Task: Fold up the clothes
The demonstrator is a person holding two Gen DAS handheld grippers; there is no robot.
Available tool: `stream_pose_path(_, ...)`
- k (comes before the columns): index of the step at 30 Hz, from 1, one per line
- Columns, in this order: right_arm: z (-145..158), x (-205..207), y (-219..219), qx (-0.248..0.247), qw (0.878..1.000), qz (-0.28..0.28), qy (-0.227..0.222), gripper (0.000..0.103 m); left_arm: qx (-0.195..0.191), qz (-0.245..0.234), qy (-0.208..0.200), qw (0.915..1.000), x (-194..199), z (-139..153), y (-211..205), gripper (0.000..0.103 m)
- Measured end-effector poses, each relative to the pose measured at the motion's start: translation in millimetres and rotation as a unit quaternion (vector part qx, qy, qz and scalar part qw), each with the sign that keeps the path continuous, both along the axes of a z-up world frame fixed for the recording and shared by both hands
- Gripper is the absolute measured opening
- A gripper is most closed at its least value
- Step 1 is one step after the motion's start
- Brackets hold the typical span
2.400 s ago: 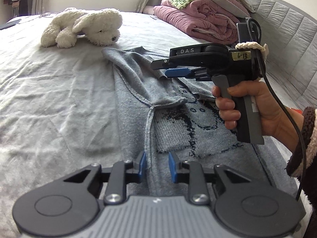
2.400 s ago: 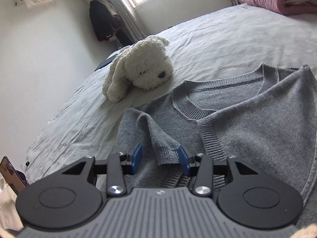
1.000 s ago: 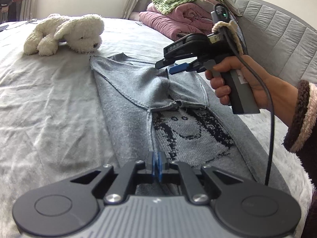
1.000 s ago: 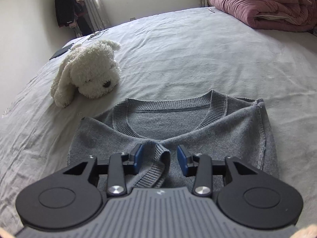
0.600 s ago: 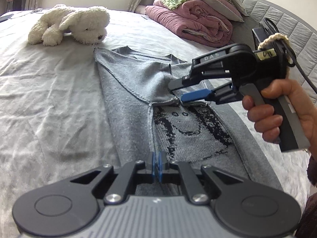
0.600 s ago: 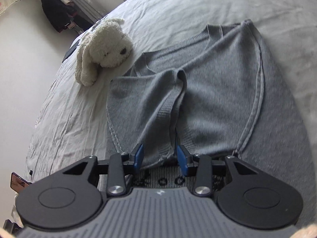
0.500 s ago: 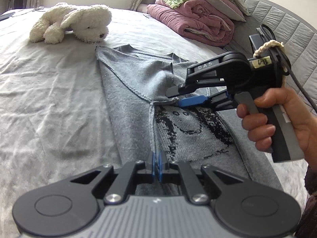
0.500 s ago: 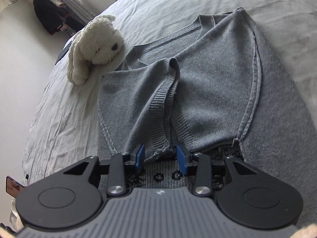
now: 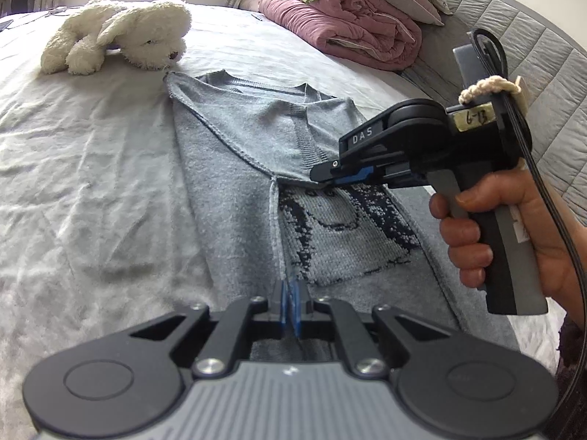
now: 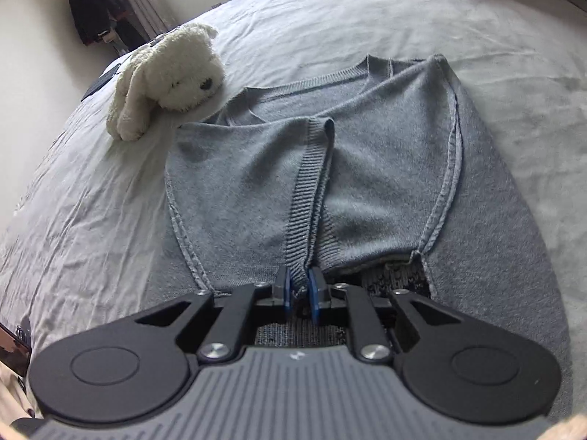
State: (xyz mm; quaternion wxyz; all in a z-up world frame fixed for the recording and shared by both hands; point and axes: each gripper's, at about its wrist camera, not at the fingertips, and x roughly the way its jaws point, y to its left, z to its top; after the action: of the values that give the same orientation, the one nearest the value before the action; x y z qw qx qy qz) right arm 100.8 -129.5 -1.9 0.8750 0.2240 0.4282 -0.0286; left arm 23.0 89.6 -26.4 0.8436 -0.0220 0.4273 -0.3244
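A grey knit sweater [image 9: 227, 198] lies flat on the bed, both sleeves folded in over its chest, with a dark knitted picture [image 9: 341, 234] showing below them. My left gripper [image 9: 290, 302] is shut on a ridge of the sweater's body near its lower part. My right gripper [image 10: 299, 291] is closing on the ribbed cuff [image 10: 308, 190] of the folded sleeve, whose end sits pinched between the blue pads. In the left wrist view the right gripper [image 9: 324, 180], held by a hand [image 9: 506, 227], has its tips down at the sleeve's lower edge.
A white plush dog [image 9: 121, 33] lies by the sweater's collar, also in the right wrist view [image 10: 168, 73]. Folded pink and green bedding [image 9: 348, 25] is piled at the grey quilted headboard [image 9: 550, 73]. Wrinkled grey sheet [image 9: 91, 165] spreads to the left.
The right gripper slid back along the folded sleeve to the cuff's end and narrowed its jaws onto it. The left gripper stayed shut in the same spot.
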Motion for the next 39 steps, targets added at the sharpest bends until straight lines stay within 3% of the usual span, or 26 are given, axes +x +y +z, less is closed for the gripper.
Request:
stream_pose_path(4,3,-16,-9,0.050,0.999,0.007,-0.016,0.040,-0.001,-0.006,-0.002,1.0000,-3,6,4,0.008)
stream_pose_path(11,6,-92,-9,0.132,0.989,0.057,-0.030,0.040,0.001,0.002,0.022,0.9997,-6,4,11,0.012)
stream_pose_path(17,6,-153,-4,0.141,0.983,0.108,-0.039,0.040,0.020,-0.014,0.032,0.9992,-30,3,9,0.014)
stream_pose_path(21,2,-171,-10,0.166,0.978,0.116,-0.051,0.040,0.033,-0.019,0.046,0.9982,-50,0,5,0.014)
stream_pose_path(28,5,-179,-14,0.209,0.967,0.136,-0.043,0.040,0.108,-0.014,0.007,0.9940,-84,4,-9,0.014)
stream_pose_path(34,4,-181,-24,0.254,0.959,0.120,-0.033,0.040,0.193,-0.033,-0.032,0.9800,-113,7,-26,0.014)
stream_pose_path(36,5,-181,-25,0.260,0.958,0.117,-0.033,0.040,0.211,-0.039,-0.043,0.9758,-120,8,-28,0.014)
stream_pose_path(39,6,-179,-24,0.269,0.955,0.117,-0.032,0.040,0.208,-0.036,-0.042,0.9766,-122,13,-23,0.014)
